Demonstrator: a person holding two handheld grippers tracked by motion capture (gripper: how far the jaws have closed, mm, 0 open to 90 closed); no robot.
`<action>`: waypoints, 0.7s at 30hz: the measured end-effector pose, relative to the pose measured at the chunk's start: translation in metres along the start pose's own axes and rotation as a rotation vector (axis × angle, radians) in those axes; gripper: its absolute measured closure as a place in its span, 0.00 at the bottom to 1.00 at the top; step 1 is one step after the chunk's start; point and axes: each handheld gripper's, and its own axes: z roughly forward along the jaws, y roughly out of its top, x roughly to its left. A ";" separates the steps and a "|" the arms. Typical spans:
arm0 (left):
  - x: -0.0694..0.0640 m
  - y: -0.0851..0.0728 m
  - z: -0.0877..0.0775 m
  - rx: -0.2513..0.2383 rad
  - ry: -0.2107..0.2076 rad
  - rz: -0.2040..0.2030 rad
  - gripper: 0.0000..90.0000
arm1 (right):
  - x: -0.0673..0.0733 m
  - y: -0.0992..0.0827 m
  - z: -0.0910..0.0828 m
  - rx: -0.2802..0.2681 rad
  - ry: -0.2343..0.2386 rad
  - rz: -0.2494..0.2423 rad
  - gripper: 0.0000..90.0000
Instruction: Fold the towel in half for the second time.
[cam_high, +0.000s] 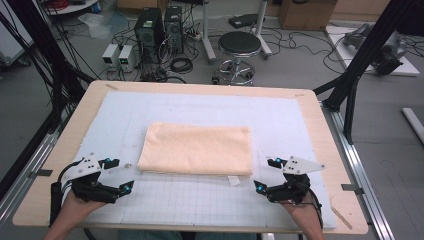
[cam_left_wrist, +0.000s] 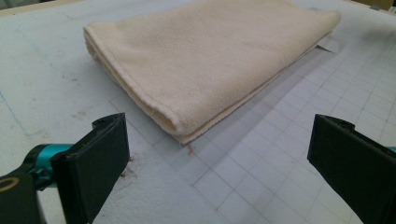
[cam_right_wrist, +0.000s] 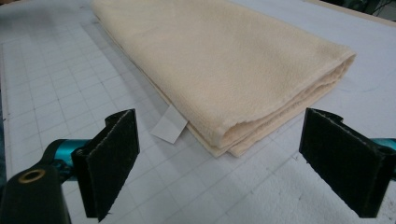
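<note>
folded towel (cam_high: 196, 149) lies mid-counter (cam_high: 310, 115); left gripper (cam_high: 120, 175) at 8 o'clock, right gripper (cam_high: 266, 174) at 4 o'clock, both fingers wide, empty.

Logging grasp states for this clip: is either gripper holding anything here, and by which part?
Nothing is held. The left gripper and right gripper both stand open, short of the folded towel, each facing a near corner.

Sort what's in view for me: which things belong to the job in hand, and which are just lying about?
In the job:
folded cream towel
left gripper, open
right gripper, open
white grid mat

Lying about:
black stool
computer towers
cardboard box
floor cables
</note>
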 end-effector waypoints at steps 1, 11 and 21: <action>0.000 -0.001 -0.001 0.002 0.000 0.003 0.07 | 0.001 -0.001 -0.001 0.000 -0.004 -0.003 0.13; -0.007 -0.009 -0.008 0.014 0.004 0.006 0.07 | 0.008 -0.009 -0.008 -0.005 -0.007 -0.004 0.13; -0.010 -0.014 -0.010 0.026 0.020 0.016 0.07 | 0.015 -0.013 -0.011 -0.005 -0.004 -0.013 0.13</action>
